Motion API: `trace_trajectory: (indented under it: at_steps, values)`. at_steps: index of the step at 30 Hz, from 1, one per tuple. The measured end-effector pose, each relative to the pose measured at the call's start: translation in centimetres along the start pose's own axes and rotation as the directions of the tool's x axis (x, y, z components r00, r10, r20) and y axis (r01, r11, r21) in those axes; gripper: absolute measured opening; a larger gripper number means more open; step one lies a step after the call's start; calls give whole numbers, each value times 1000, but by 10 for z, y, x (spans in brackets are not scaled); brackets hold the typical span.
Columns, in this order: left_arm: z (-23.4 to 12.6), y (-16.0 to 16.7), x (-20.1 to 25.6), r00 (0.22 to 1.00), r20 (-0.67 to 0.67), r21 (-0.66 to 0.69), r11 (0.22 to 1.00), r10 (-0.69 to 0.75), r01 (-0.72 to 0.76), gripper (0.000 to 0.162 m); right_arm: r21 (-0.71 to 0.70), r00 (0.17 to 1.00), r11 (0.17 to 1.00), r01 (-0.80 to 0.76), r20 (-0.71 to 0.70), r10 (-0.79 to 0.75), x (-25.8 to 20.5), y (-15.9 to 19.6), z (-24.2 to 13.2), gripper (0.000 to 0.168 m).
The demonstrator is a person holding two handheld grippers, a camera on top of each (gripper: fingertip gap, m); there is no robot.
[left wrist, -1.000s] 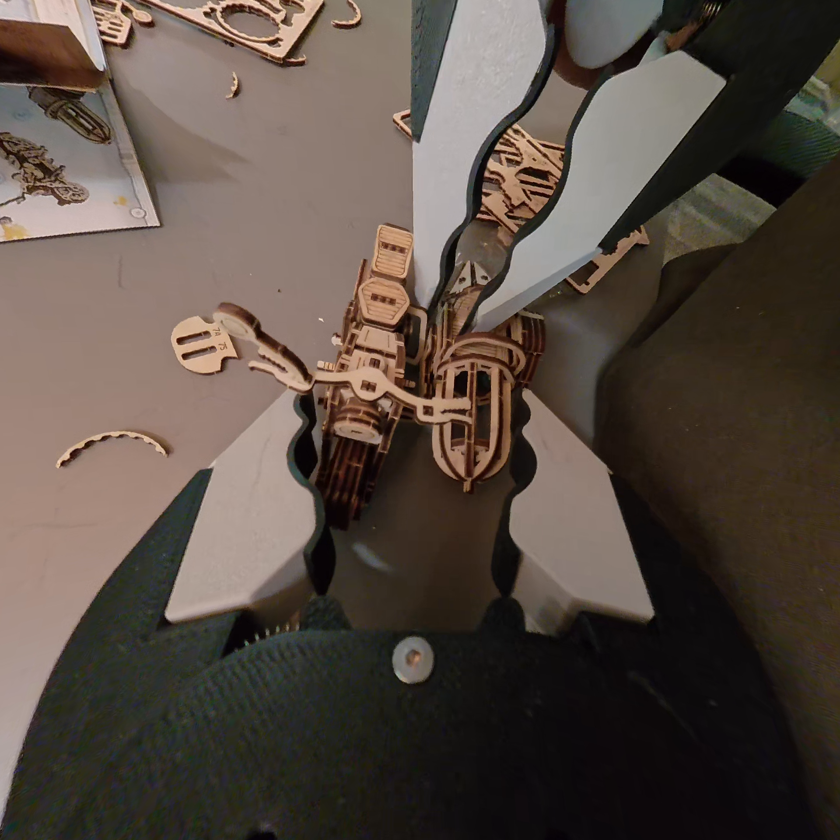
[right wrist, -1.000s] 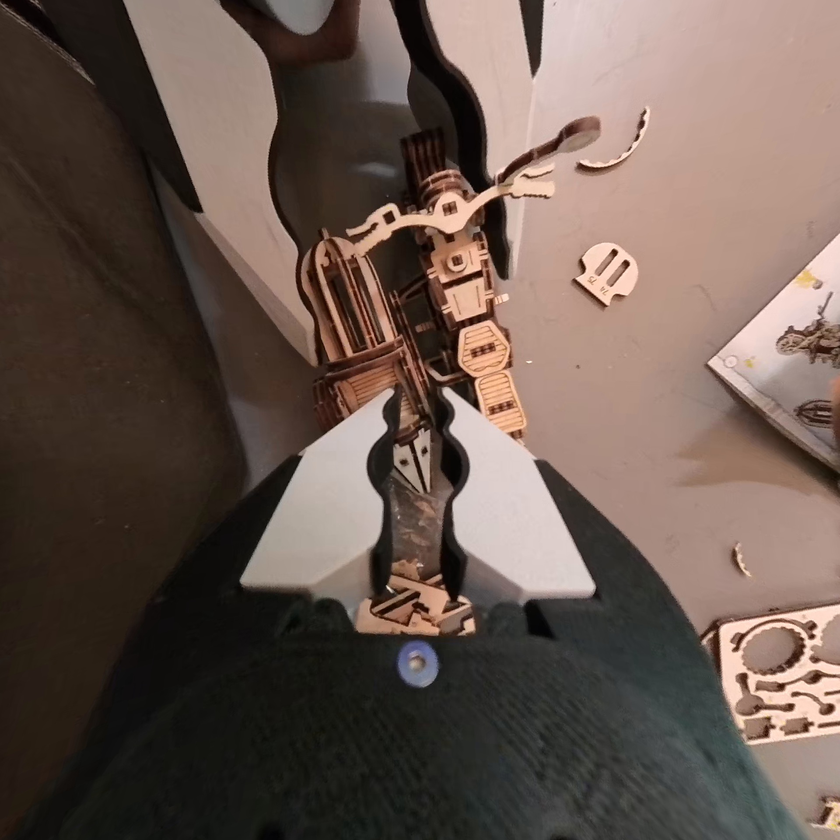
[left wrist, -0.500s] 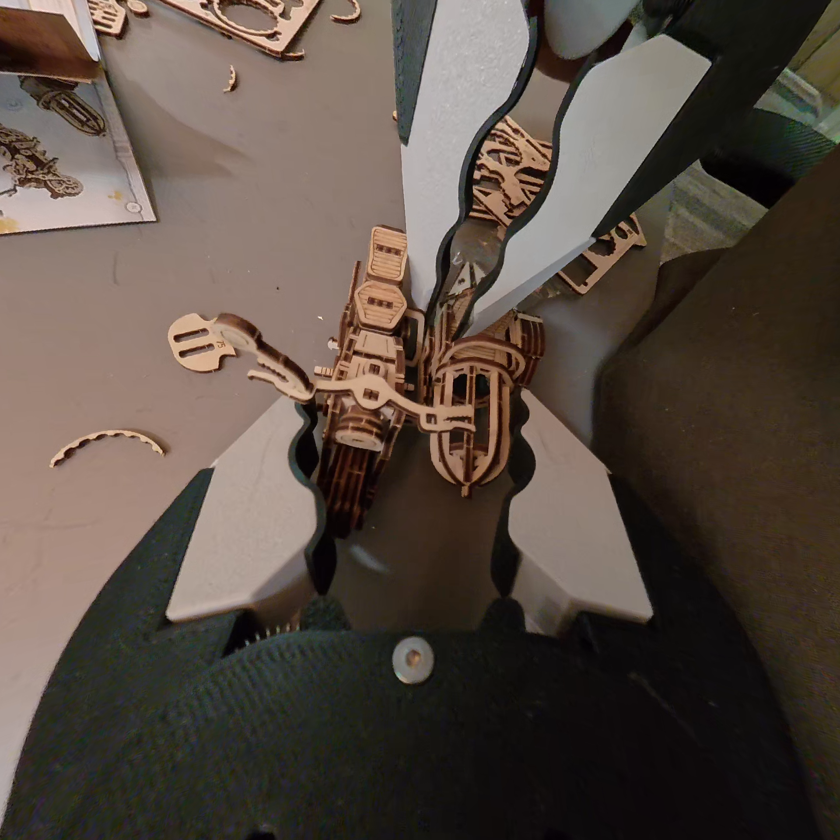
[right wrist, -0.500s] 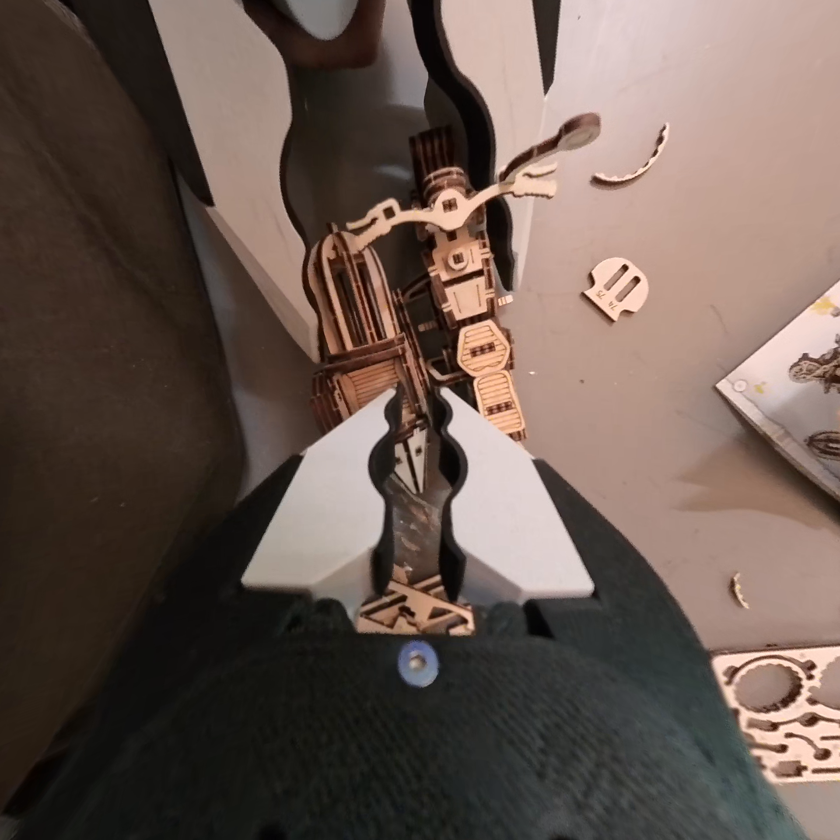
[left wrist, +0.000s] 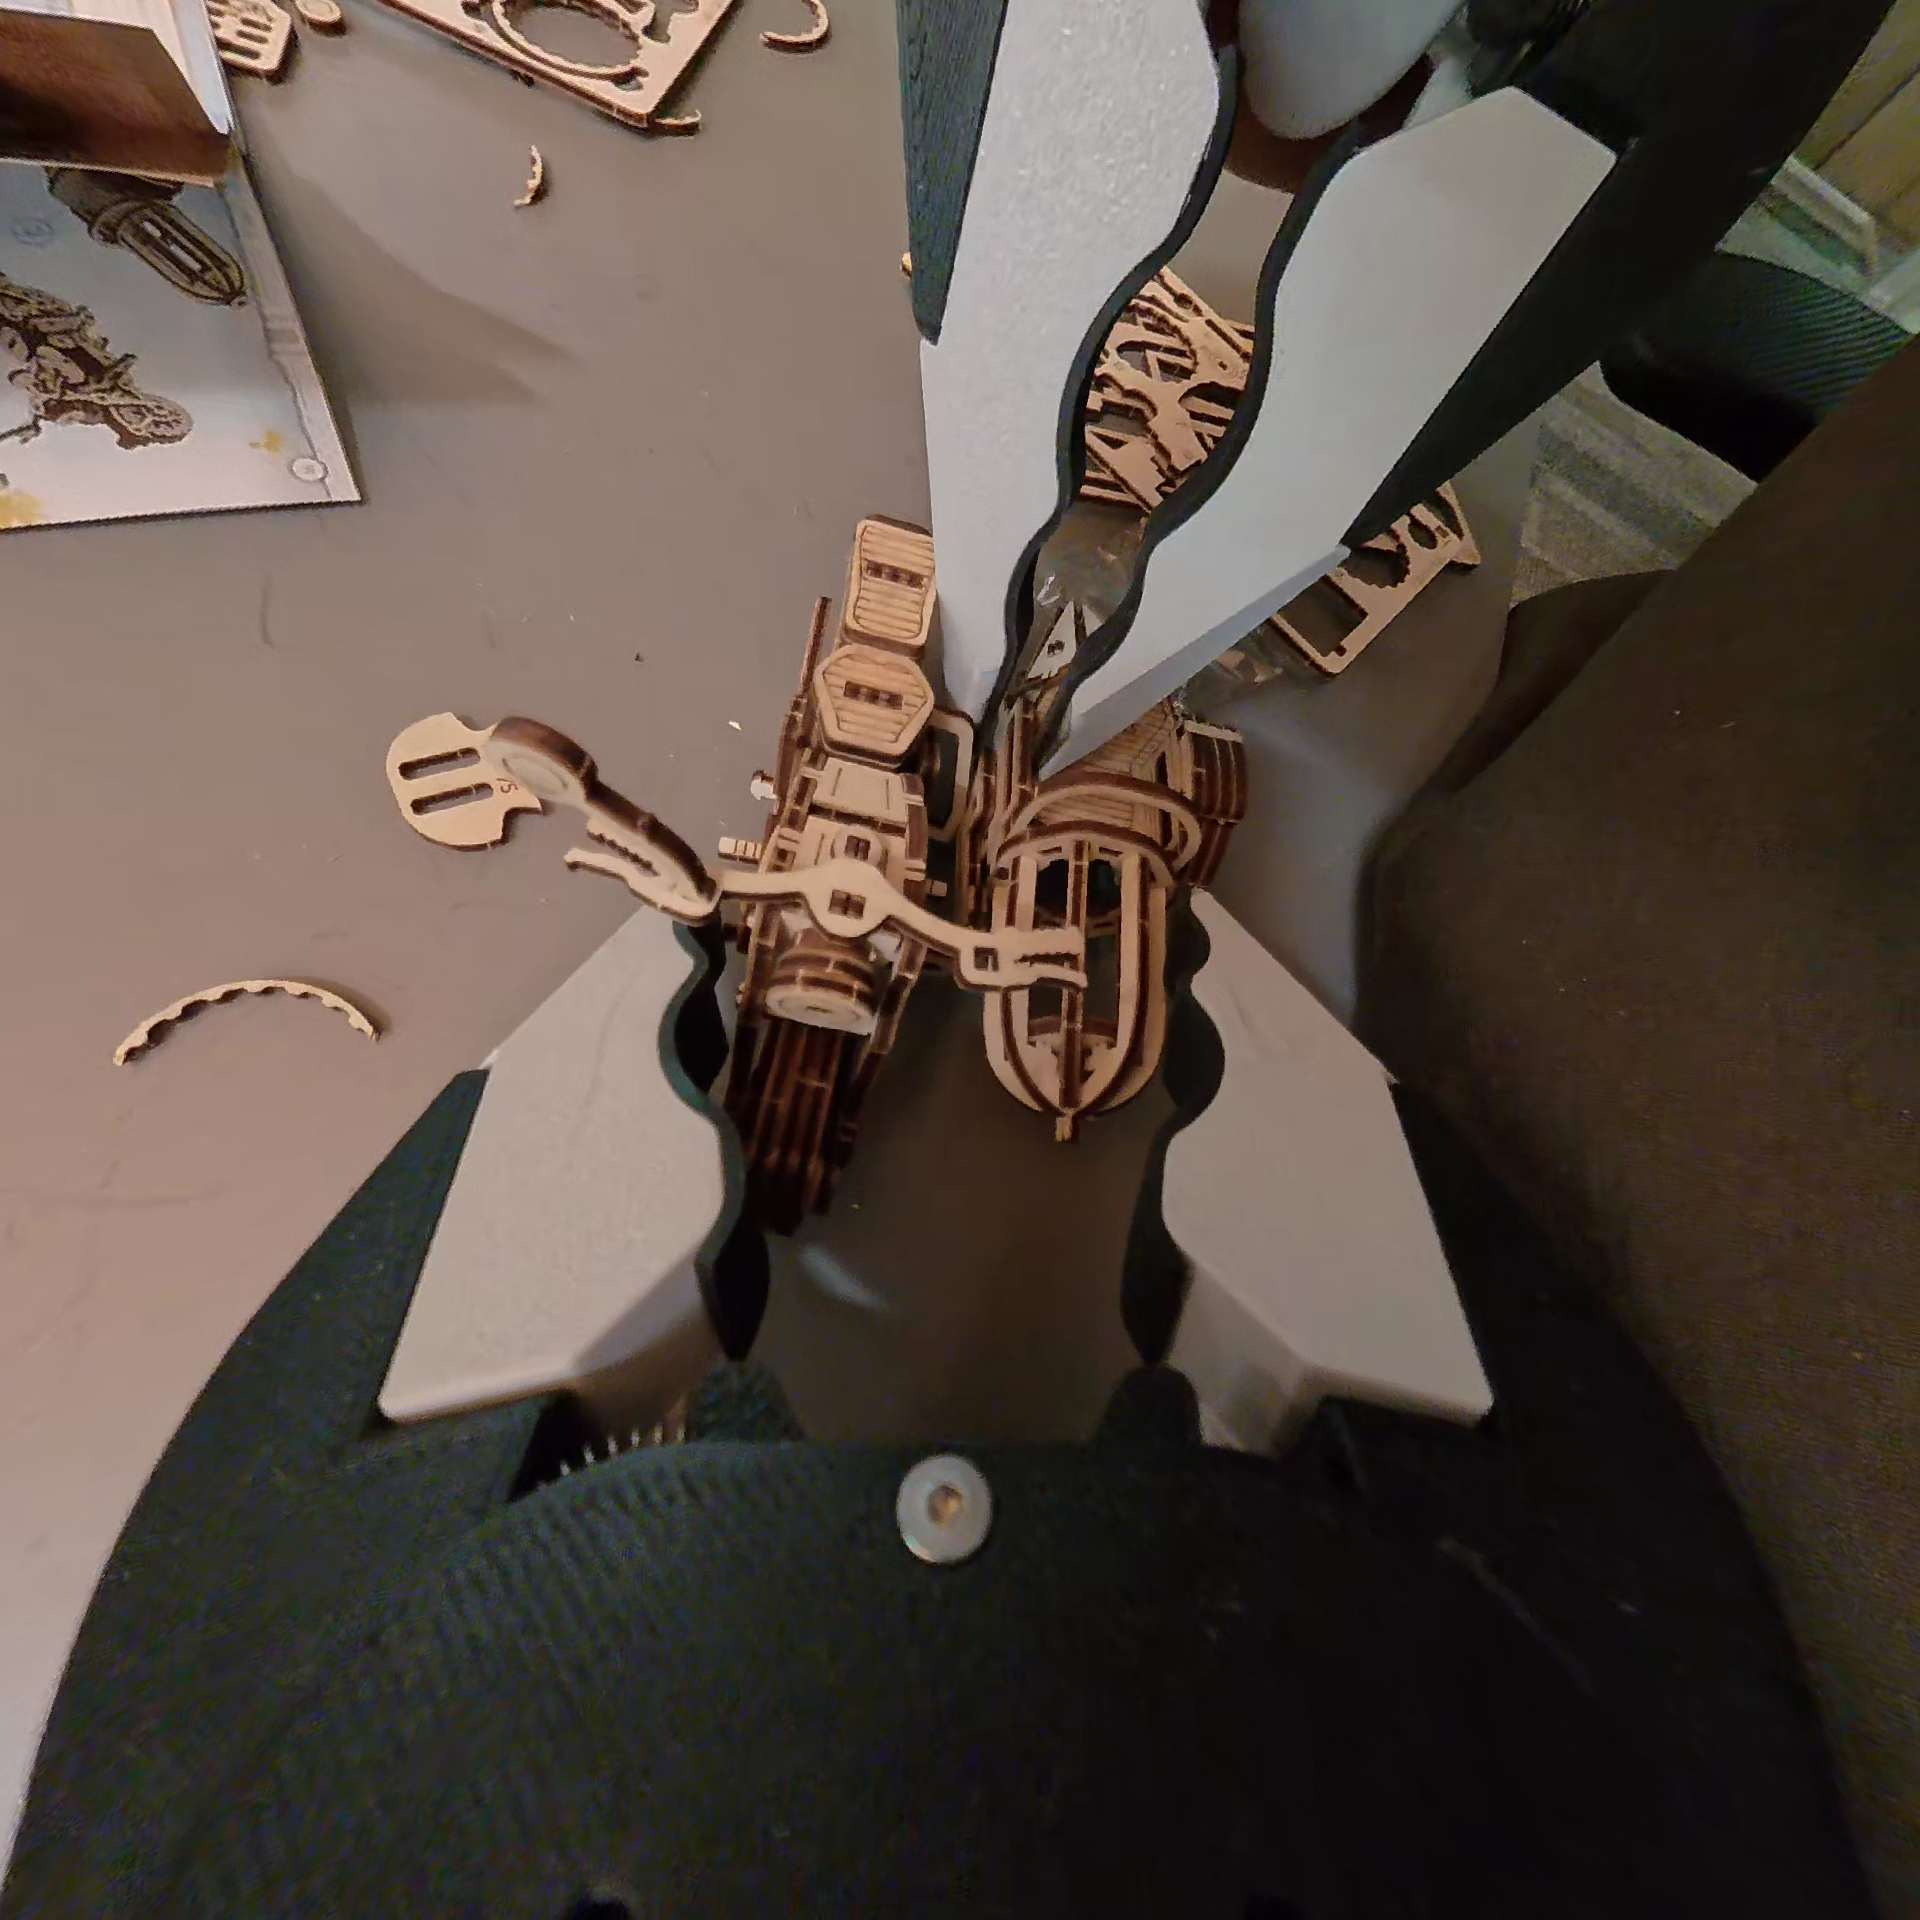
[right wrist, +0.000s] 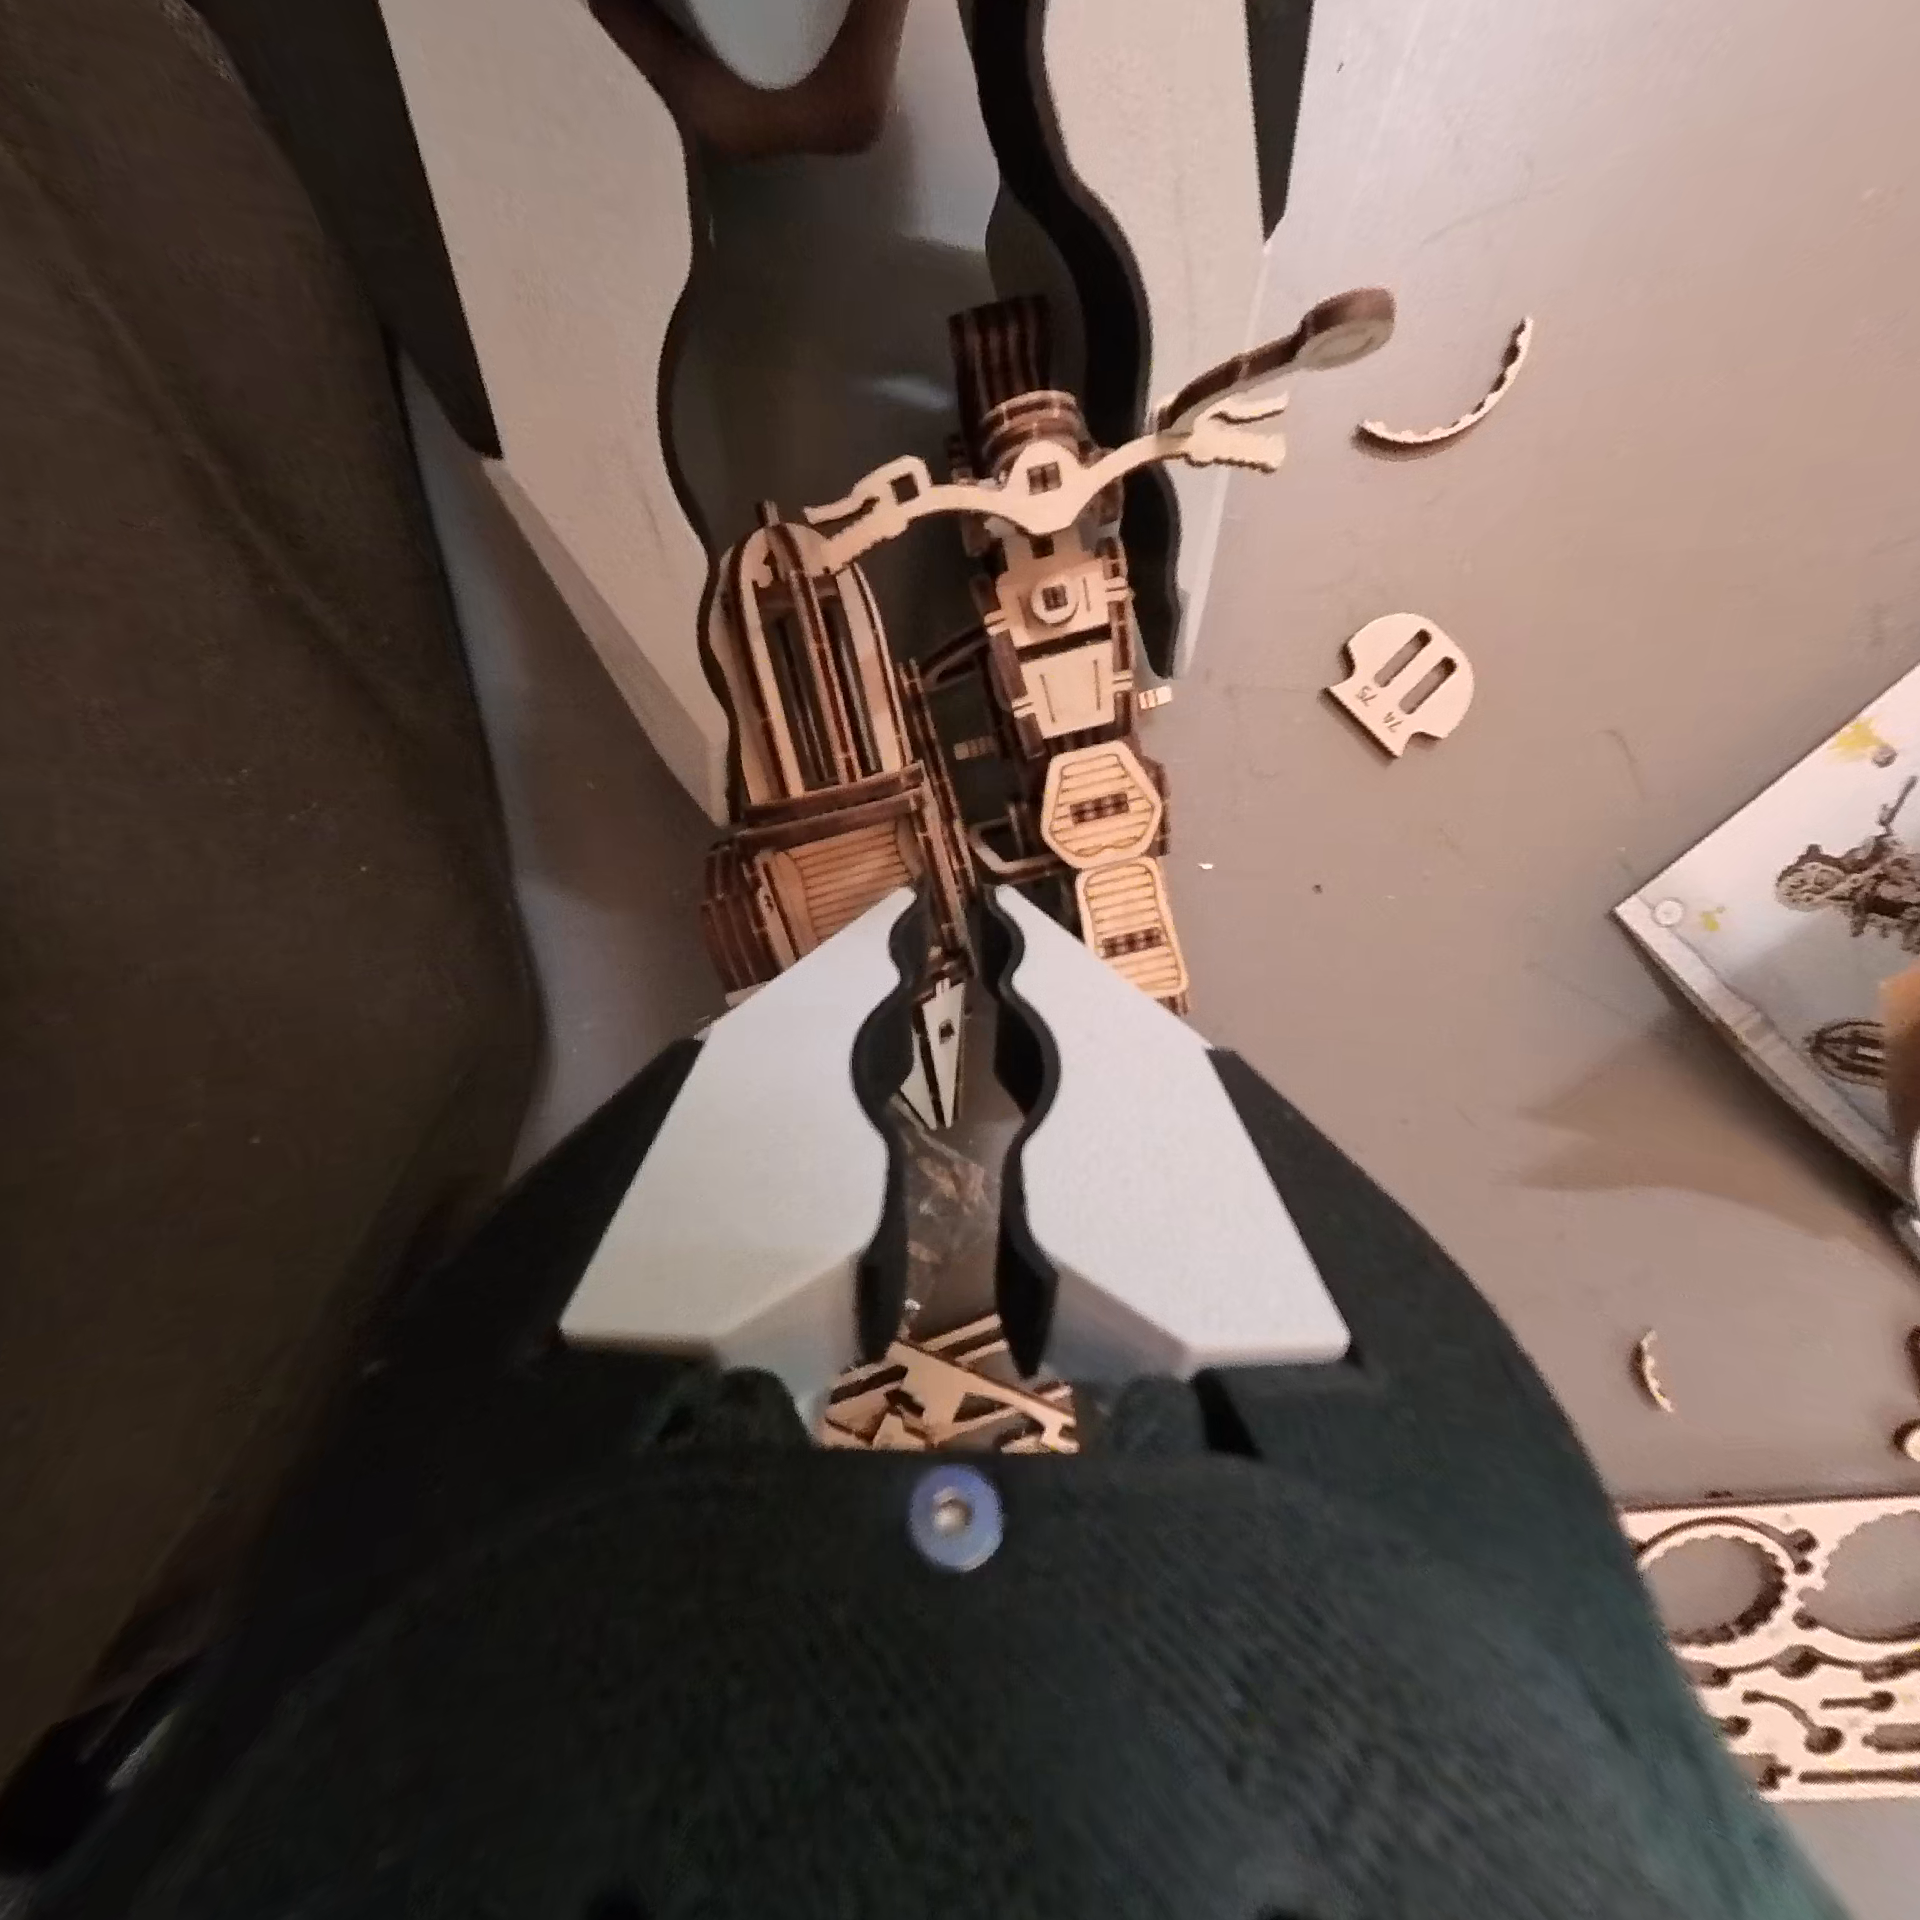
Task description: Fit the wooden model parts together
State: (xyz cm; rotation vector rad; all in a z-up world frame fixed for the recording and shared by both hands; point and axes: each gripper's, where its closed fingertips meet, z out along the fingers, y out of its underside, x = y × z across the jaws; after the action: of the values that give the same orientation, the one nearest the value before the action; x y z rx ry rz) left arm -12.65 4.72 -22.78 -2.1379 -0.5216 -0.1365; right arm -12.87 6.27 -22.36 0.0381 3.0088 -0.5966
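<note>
The wooden motorcycle model (left wrist: 831,914) with its sidecar (left wrist: 1081,935) stands on the grey counter (left wrist: 623,416), between the fingers of the left gripper (left wrist: 940,987), whose jaws are spread wide around it; the left finger touches or nearly touches the front wheel, while the right one stands just clear of the sidecar. From the far side the right gripper (right wrist: 961,925) comes in tip-first at the seam between bike and sidecar, its jaws nearly together on a small pointed wooden piece (right wrist: 935,1049)

To seat that piece well, I would judge that the left gripper should close gently on the model's sturdy layered wheel and sidecar body to steady it, never on the thin handlebar (left wrist: 821,904). The right one should push straight along the slot, not twist

Everything is thin laser-cut plywood: pale faces, scorched dark edges, slatted seats, a ribbed cage-like sidecar nose. It looks brittle and light, likely to snap at tabs. Beyond the left gripper's left finger lie a slotted round offcut (left wrist: 447,779) and a toothed arc (left wrist: 244,1018); farther ahead are punched-out sheets (left wrist: 561,42) and an instruction leaflet (left wrist: 156,343)
</note>
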Motion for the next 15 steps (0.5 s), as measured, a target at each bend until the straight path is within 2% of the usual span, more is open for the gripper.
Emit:
trace_trajectory:
  at_steps: [15]
  values:
    - [0,1,0,1000,1,-3,1000,-2,2,84,8,997,998,63,-33,-63,0,-1,1,4]
